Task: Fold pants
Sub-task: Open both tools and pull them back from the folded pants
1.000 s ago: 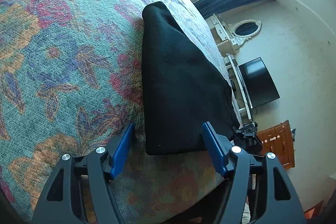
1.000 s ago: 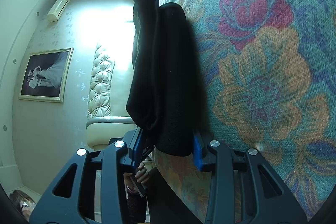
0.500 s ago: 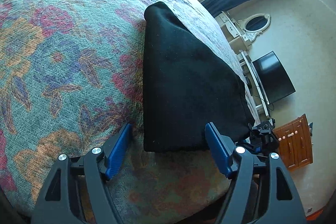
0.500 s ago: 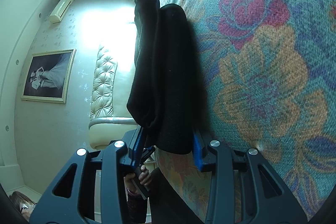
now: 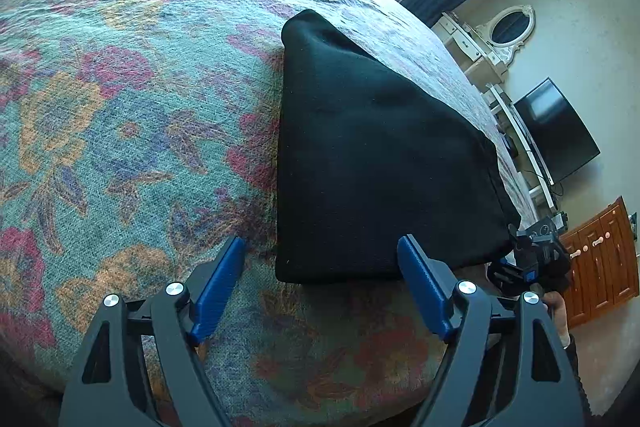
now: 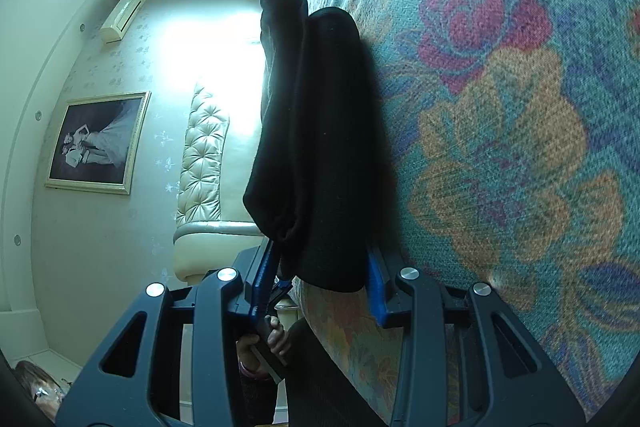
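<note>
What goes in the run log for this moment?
left gripper: open, just widened, nothing gripped | right gripper: shut on folded black pants | pants lie on floral bedspread

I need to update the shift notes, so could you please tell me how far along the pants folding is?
Mostly done: the black pants lie on the floral bedspread as a compact, layered rectangle. In hand: the right gripper is shut on one end of the bundle, while the left gripper has just been opening, with nothing between its fingers. Left: probably only releasing the right grip.
</note>
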Motion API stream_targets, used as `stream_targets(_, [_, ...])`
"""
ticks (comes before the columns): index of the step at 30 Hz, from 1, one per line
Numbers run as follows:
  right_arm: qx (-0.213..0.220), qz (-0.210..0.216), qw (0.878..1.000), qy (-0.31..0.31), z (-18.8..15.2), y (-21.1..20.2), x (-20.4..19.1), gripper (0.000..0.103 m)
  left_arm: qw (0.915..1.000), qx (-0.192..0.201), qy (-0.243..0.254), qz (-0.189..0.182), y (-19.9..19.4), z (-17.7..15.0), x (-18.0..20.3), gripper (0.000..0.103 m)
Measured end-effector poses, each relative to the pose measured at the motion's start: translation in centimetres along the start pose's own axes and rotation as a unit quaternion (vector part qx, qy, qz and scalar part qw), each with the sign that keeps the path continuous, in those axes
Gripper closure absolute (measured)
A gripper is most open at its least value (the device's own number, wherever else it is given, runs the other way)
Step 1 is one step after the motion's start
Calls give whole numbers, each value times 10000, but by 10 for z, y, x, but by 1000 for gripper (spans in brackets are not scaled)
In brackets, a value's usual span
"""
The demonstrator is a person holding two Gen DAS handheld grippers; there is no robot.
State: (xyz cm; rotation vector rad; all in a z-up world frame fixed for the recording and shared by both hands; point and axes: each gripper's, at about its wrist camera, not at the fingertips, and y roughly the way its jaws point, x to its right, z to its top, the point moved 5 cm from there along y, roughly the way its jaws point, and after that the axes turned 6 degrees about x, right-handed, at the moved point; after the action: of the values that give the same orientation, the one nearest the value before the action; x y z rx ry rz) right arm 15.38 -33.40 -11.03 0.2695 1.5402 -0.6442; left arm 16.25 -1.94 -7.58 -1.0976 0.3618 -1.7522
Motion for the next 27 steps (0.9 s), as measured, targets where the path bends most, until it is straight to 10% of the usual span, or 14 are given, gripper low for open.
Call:
stream_targets(15, [397, -150, 9990, 114, -12, -38, 6, 66, 9963, 151, 538, 651, -10, -5, 11, 25])
stream_targets(27, [1075, -1885, 9716, -941, -55, -58, -16, 52, 9879, 36, 914, 1250, -7, -27, 25, 25])
